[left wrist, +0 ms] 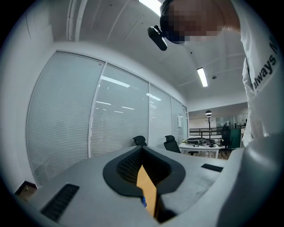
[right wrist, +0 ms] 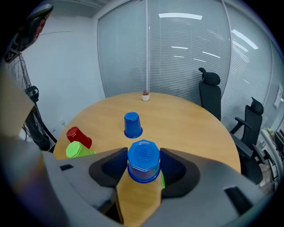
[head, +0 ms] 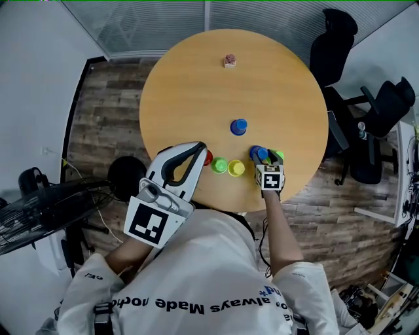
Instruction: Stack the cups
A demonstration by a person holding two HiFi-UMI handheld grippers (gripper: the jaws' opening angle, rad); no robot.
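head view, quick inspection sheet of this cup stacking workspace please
surface: round wooden table, light wood top
job's things: far blue cup alone mid-table; red cup, green cup, yellow cup in a row near the edge; second green cup beside near blue cup
clutter: small potted plant at far edge
grippers: left claw shut, empty; right claw closed on near blue cup
cables: thin cable on floor, left
surroundings: office chairs right, blinds behind, wood floor
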